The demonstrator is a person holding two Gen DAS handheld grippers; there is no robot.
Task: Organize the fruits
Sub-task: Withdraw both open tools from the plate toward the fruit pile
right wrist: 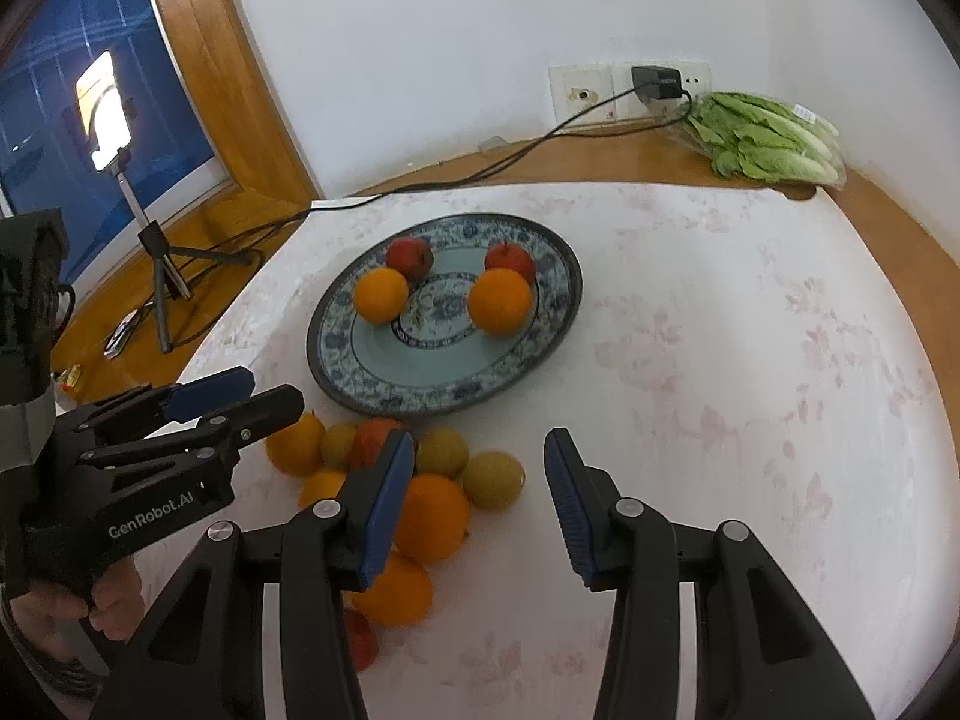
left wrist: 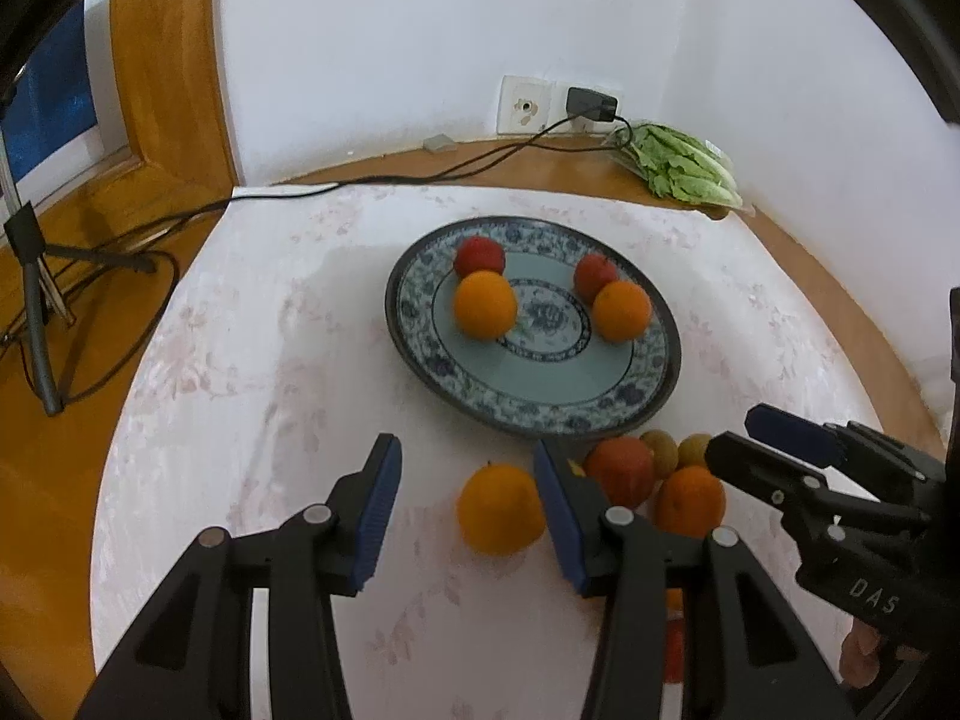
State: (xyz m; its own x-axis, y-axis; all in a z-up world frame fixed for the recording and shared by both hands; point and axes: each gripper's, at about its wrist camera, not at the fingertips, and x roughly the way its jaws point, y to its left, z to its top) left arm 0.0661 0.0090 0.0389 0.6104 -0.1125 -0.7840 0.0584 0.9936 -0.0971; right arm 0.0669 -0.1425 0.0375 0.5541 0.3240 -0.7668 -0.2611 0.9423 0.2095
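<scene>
Right wrist view, plate (right wrist: 516, 360) with two oranges, two apples, both grippers spread wide, holding nothing.

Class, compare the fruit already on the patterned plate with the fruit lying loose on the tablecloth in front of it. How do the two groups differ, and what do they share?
The fruit on the plate is four pieces in two separated pairs, a red apple behind an orange each time. The loose pile is a larger bunched, touching heap. The pile also holds yellow-green fruits; the plate has none. Both groups include oranges and red fruit.
</scene>
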